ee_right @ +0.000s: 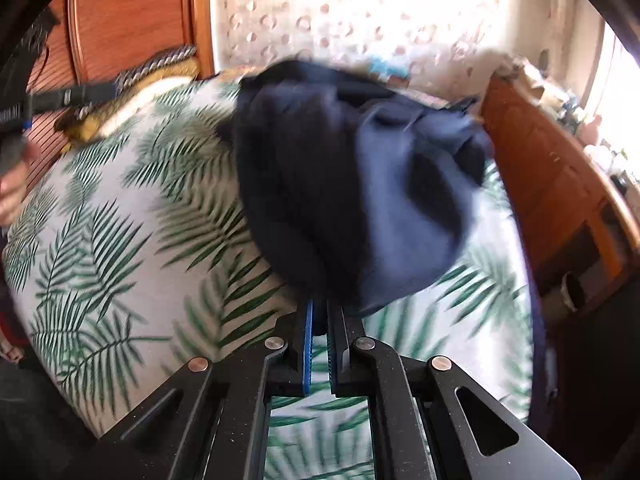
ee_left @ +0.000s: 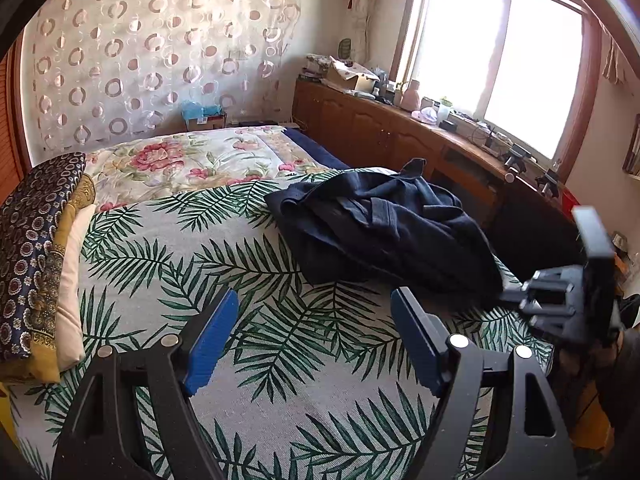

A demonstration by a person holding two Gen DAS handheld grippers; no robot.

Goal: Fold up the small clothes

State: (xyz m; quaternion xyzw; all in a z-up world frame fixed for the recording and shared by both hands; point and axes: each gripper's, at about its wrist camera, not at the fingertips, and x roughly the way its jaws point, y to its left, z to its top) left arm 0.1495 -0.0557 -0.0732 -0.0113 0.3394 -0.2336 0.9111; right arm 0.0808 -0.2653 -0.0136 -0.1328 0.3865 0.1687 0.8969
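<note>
Clamped on the navy garment's (ee_right: 348, 184) edge, the right gripper (ee_right: 320, 312) should lift gently while the left gripper (ee_left: 314, 310), jaws apart, takes another edge.

Bright window (ee_left: 496, 60), wooden cabinets (ee_left: 372, 128), perhaps sheer curtain (ee_left: 160, 48)

Garment (ee_left: 384, 224) on bedspread (ee_left: 280, 340), pillows (ee_left: 40, 256) left

- Garment (ee_left: 384, 228): dark navy, plain.
- Bedspread (ee_left: 280, 360): pale grey-white ground, green palm-frond print.
- Quilt (ee_left: 192, 160): cream, with pink flowers and green leaves.
- Folded cloth (ee_left: 28, 248): navy with small ringed medallions, mustard-gold border.
- Curtain (ee_left: 160, 48): sheer white, ring and disc pattern.
- Gripper pads (ee_left: 212, 340): blue, on black frames.
- Cabinet (ee_left: 372, 128): reddish-brown wood.
</note>
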